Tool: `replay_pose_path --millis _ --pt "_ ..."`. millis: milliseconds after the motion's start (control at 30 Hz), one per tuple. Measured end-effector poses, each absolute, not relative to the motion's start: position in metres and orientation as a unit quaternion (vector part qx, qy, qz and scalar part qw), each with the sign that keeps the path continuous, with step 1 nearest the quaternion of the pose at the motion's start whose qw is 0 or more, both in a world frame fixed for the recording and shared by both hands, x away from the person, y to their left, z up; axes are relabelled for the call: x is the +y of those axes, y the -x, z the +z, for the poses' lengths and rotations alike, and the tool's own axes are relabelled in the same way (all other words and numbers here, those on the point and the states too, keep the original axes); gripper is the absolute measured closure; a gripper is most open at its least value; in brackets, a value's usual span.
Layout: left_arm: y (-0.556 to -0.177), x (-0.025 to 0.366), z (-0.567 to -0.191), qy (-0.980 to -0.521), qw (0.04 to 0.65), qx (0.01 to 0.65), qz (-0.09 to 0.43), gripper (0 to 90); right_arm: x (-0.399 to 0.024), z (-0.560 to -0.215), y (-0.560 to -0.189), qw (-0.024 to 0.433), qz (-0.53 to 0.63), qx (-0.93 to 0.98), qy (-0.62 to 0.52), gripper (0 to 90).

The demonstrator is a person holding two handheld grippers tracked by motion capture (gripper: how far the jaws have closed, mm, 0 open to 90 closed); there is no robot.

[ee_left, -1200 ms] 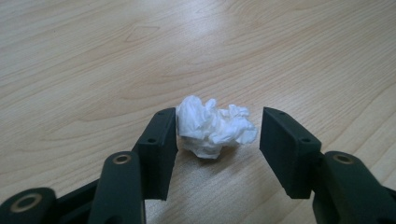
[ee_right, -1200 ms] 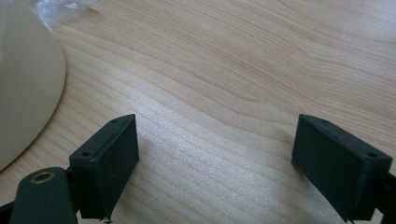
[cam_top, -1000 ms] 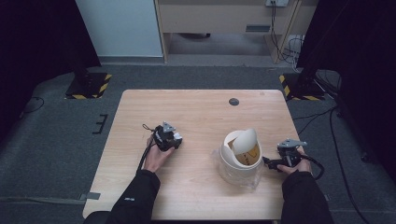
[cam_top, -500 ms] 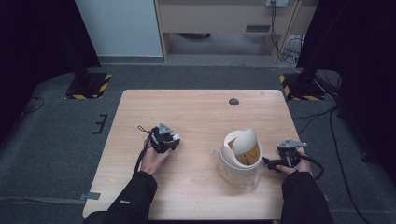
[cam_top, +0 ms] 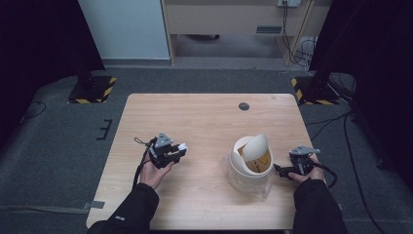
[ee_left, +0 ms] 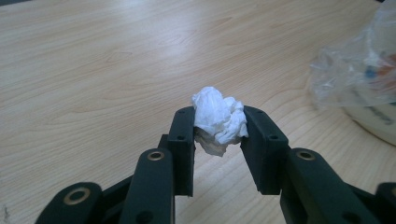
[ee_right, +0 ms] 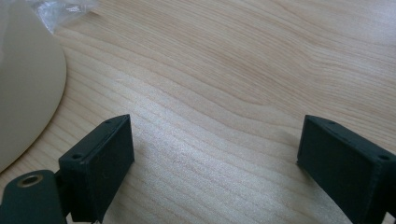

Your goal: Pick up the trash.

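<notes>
My left gripper (ee_left: 218,126) is shut on a crumpled white tissue (ee_left: 219,119) and holds it just above the wooden table (cam_top: 204,122). From above, this gripper (cam_top: 179,150) is left of centre, with the tissue (cam_top: 182,146) at its tip. A white swing-lid bin (cam_top: 251,161) lined with a clear plastic bag (ee_left: 359,74) stands to the right. My right gripper (cam_top: 280,170) sits just right of the bin, low over the table. Its jaws (ee_right: 215,149) have just been opening and stand open with only bare wood between them. The bin's cream wall (ee_right: 23,93) is at their left.
A small dark disc (cam_top: 244,106) lies near the table's far edge. Beyond the table are grey carpet, two stand bases with yellow-black stripes (cam_top: 90,90), and cables (cam_top: 336,126) on the floor at the right.
The left hand has risen off the table and drawn a little toward the near edge with the tissue in its jaws. The right hand has stayed put.
</notes>
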State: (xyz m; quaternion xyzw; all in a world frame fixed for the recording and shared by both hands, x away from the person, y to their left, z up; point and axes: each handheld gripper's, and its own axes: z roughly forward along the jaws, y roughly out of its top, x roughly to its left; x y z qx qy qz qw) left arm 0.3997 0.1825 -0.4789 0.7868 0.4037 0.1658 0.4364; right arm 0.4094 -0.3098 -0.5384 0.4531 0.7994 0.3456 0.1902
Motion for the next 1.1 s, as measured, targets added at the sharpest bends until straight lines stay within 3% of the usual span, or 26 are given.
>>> replay_pose_path --millis 333,1100 --pt "-0.372 0.183 -0.459 -0.767 0.482 0.386 0.174 65.3 -0.309 -0.539 -0.41 0.184 0.344 0.805 -0.448 6.0" --pt "-0.346 0.17 -0.422 -0.745 0.548 0.334 0.18 65.2 -0.307 -0.539 -0.411 0.179 0.341 0.81 -0.444 2.1"
